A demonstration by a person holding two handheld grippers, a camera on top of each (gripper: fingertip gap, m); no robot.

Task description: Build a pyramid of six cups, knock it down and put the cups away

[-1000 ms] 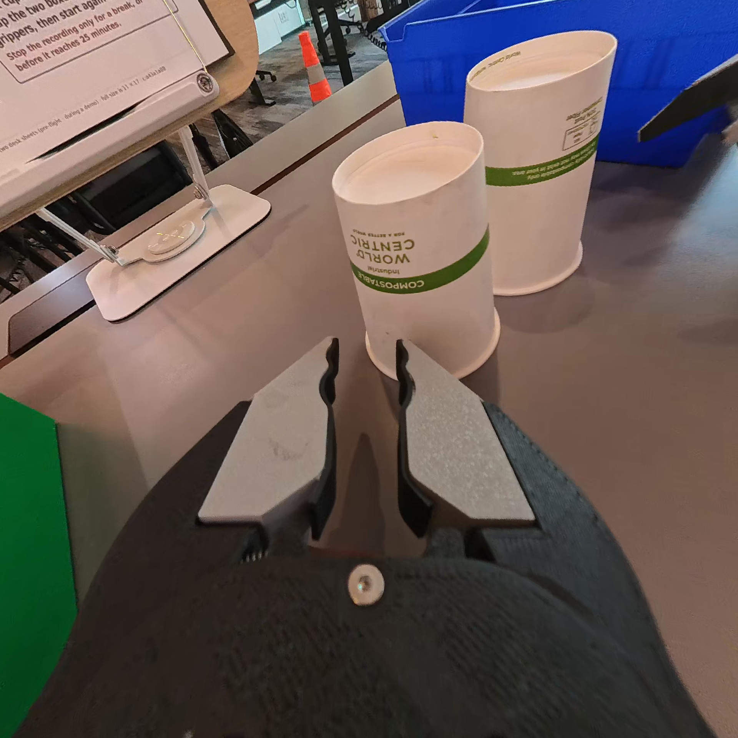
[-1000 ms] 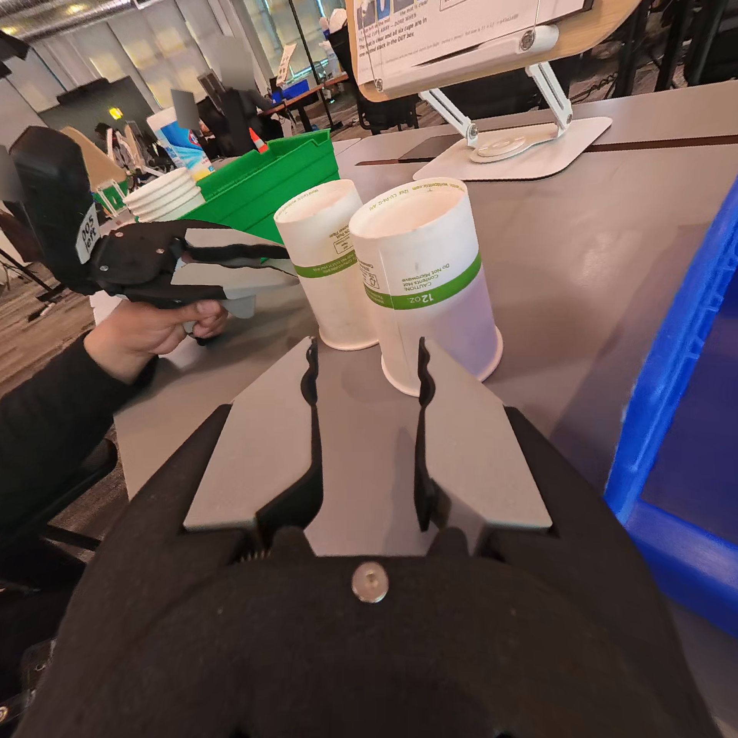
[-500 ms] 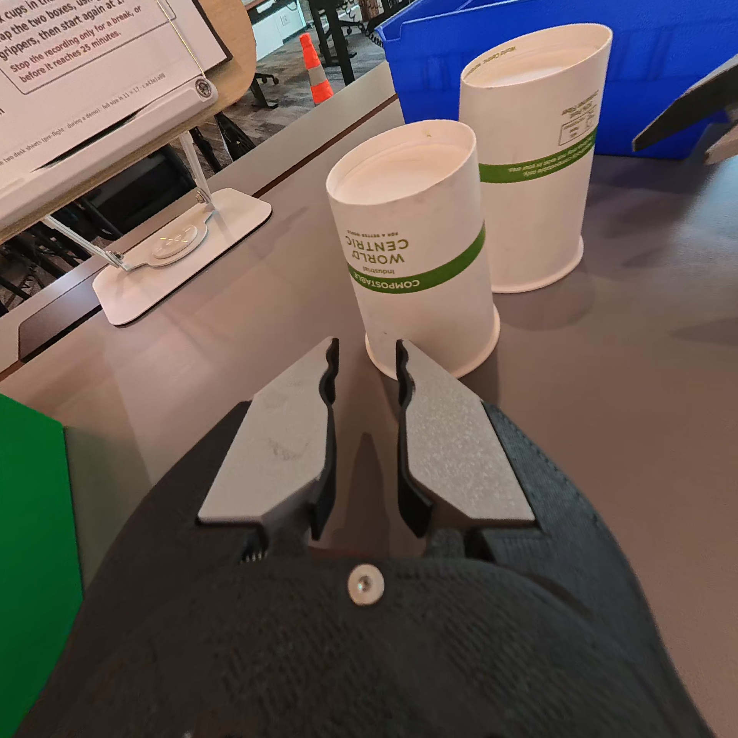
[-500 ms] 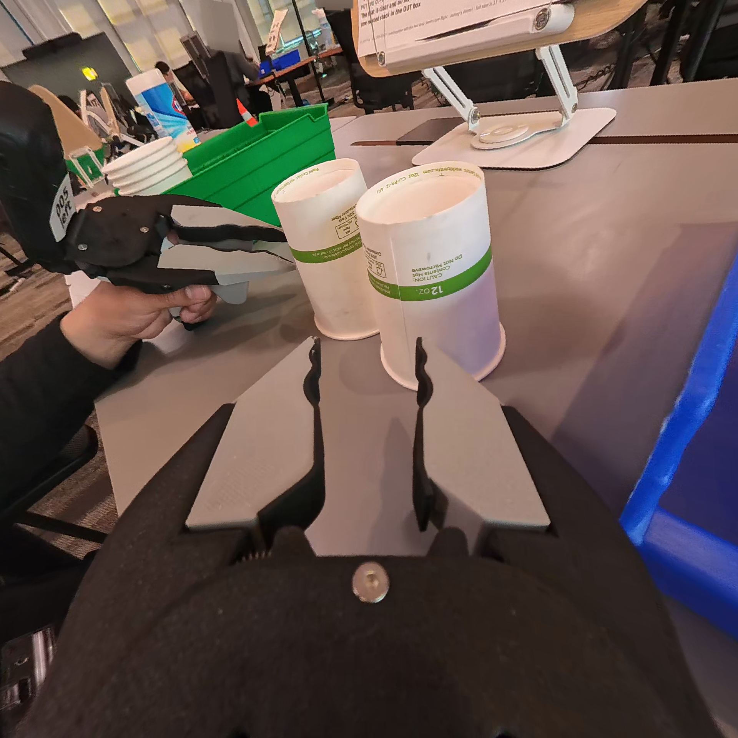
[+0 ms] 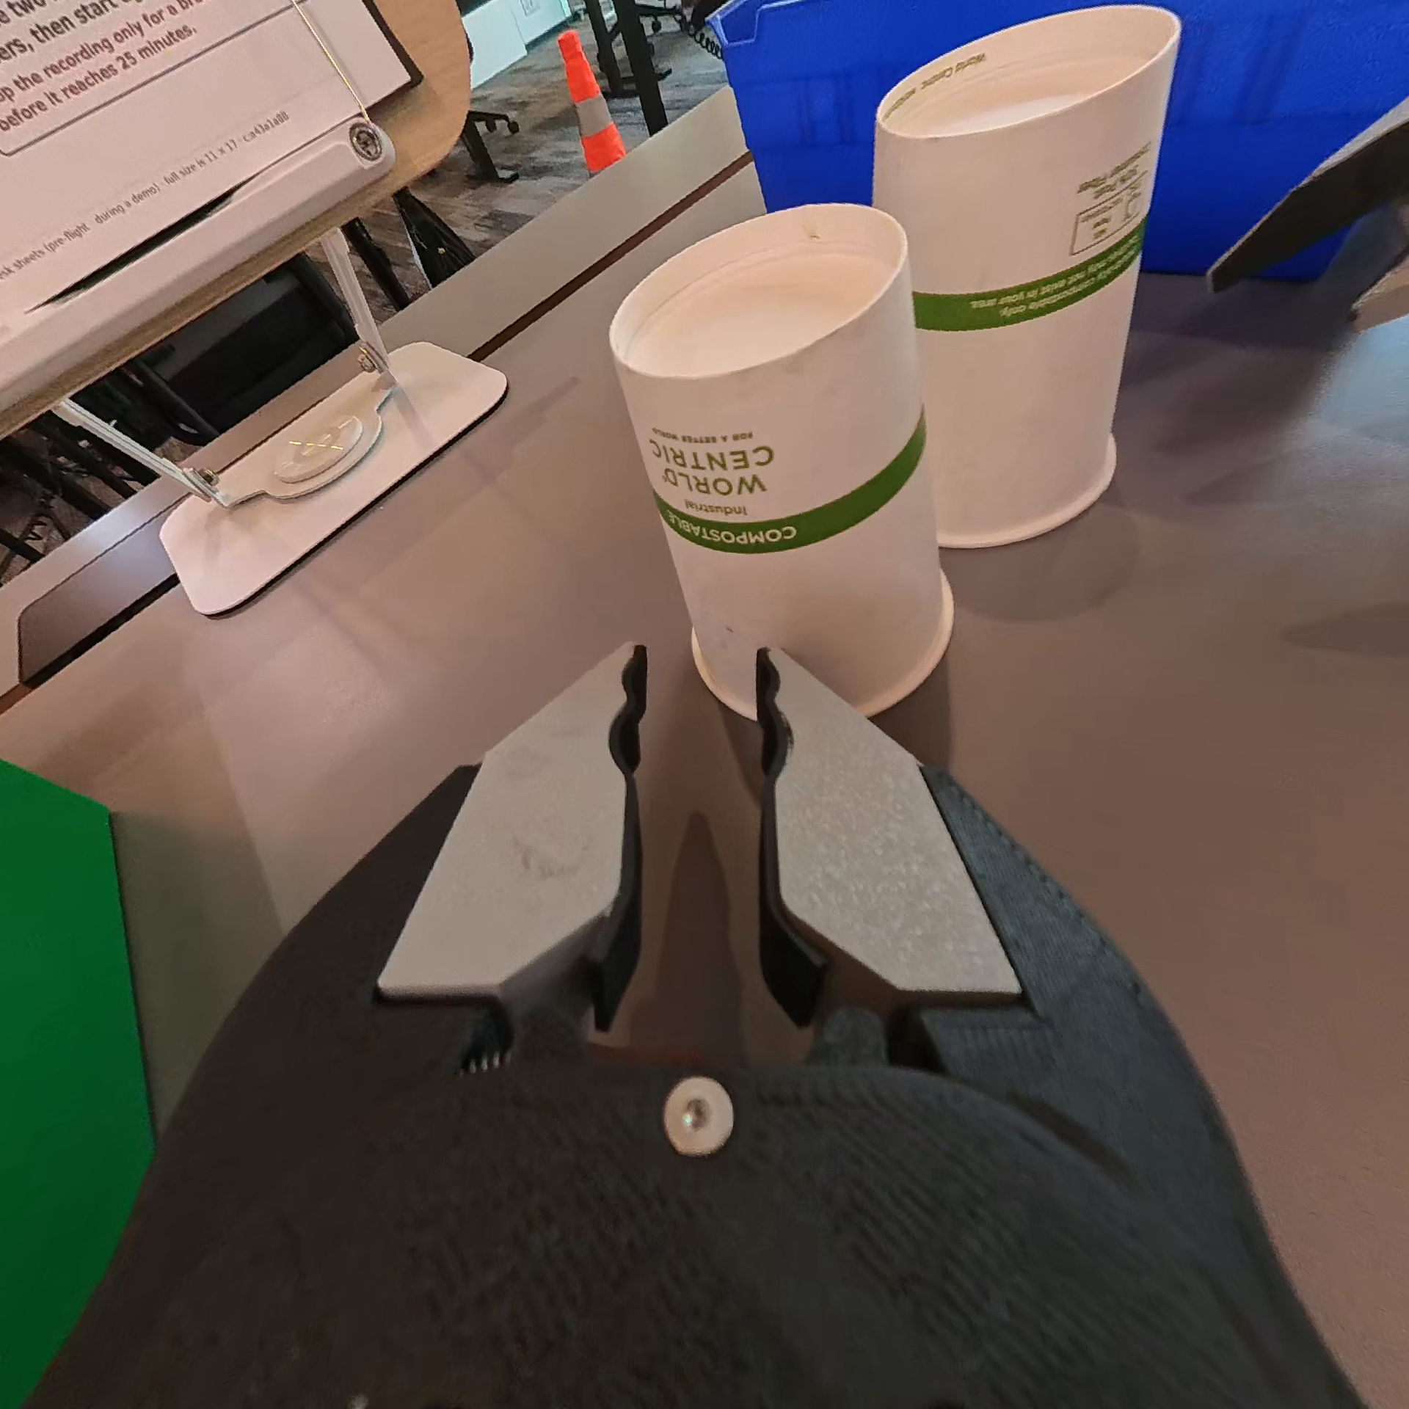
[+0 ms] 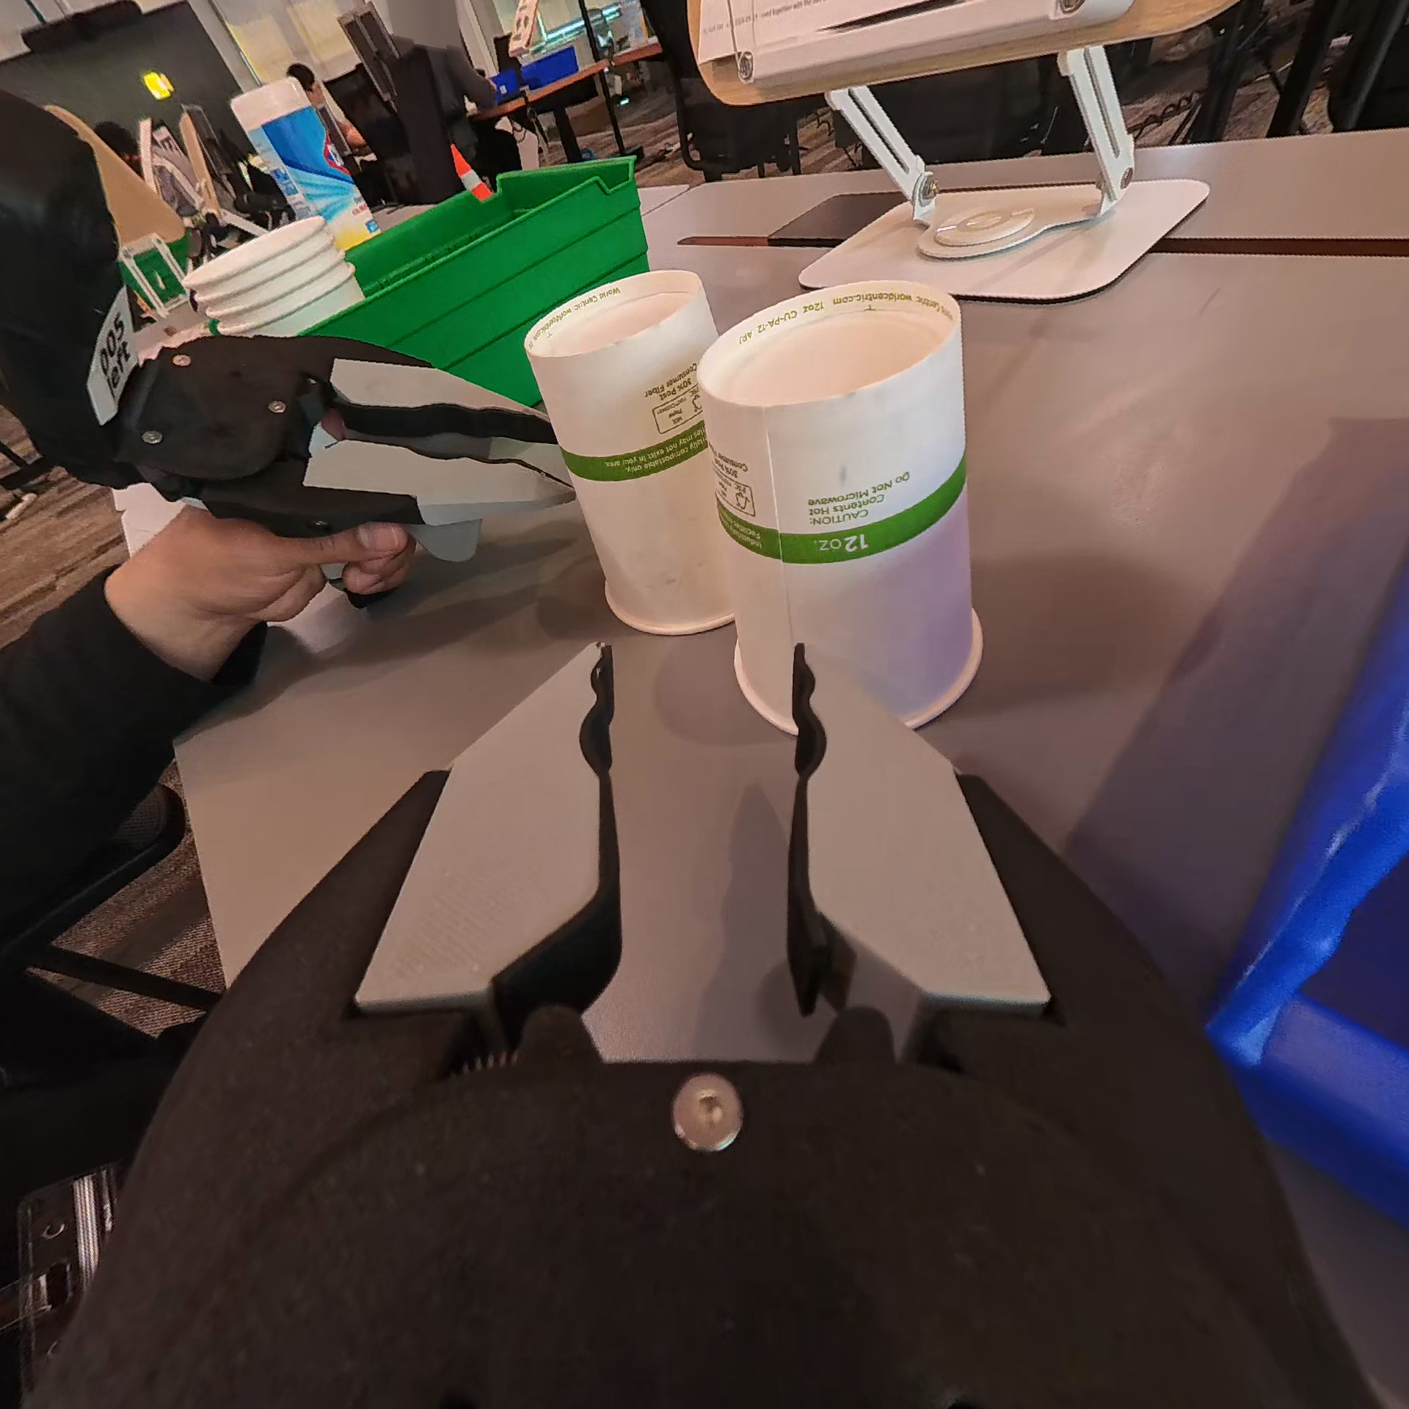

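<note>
Two white paper cups with a green band stand upside down, side by side, on the grey table. In the left wrist view the near cup stands just beyond my left gripper, which is open and empty; the second cup is behind it. In the right wrist view the near cup stands just beyond my right gripper, also open and empty. The other cup is to its left, with the left gripper pointing at its side. A stack of several cups stands at the far left.
A green bin lies behind the left gripper, and a blue bin lies close on the right. A white stand holding a board is at the back of the table. A wipes canister stands behind the stack. The left gripper's tips are roughly 15 centimeters from the right gripper's. My left tips are about 15 centimeters from the near cup, my right tips only 4 centimeters.
Both grippers have shifted slightly; in the right wrist view the left gripper's tips have come up to the far cup's side. The jaws and cups have not changed.
</note>
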